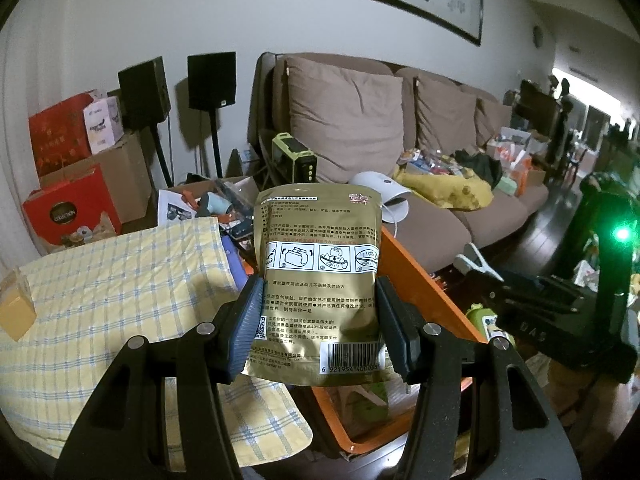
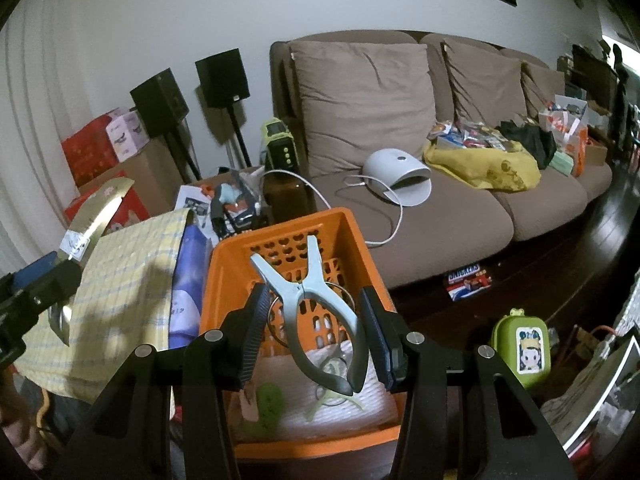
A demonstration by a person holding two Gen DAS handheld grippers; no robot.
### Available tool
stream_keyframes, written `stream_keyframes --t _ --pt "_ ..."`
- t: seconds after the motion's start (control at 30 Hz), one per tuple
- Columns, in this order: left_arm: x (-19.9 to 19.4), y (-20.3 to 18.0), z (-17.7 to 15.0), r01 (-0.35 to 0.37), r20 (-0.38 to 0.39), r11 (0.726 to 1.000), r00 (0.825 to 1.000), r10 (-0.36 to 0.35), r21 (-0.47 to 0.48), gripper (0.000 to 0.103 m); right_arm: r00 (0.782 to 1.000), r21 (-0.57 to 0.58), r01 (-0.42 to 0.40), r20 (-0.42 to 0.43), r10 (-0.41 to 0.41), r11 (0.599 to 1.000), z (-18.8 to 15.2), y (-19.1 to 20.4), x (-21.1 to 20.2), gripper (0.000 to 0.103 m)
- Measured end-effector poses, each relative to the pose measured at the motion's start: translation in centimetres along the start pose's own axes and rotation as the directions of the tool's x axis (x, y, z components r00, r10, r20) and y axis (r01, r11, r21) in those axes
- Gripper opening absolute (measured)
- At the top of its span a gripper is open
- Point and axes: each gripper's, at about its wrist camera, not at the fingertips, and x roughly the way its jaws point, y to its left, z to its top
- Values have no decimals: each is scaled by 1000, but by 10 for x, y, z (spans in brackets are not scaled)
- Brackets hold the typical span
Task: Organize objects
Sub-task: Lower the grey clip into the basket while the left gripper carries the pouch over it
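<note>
My left gripper (image 1: 320,328) is shut on a gold pouch (image 1: 318,264) printed with text, pictograms and a barcode. It holds the pouch upright above the near left corner of an orange slotted basket (image 1: 424,276). My right gripper (image 2: 316,336) is shut on a pale grey spring clamp (image 2: 308,304), whose two handles press against the pads while its jaws point up and away. The clamp hangs over the open basket (image 2: 280,232). In the right wrist view the pouch (image 2: 92,220) and left gripper (image 2: 60,280) show at the left edge. In the left wrist view the right gripper (image 1: 490,280) and clamp (image 1: 474,258) show at the right.
The basket holds a white pad (image 2: 360,404) and small green pieces. A yellow checked cloth (image 1: 120,300) lies left of it. Behind it is a brown sofa (image 2: 440,208) with a white domed device (image 2: 400,176) and clutter. A green case (image 2: 520,344) sits on the dark floor.
</note>
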Motion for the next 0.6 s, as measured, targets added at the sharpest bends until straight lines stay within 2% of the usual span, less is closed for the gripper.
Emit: stream_keyframes --t 0.1,0.23,0.6 --pt "0 0 1 2 0 1000 1000 -2 -2 53 1000 0 2 -6 -2 1000 0 1 2 47" --pt "0 3 5 -35 15 999 999 35 -15 53 1000 3 10 -17 -10 1000 -1 0 4 47" --pt "1 12 11 -47 14 998 999 47 -34 53 999 -1 5 -32 -5 1000 -2 3 8 47"
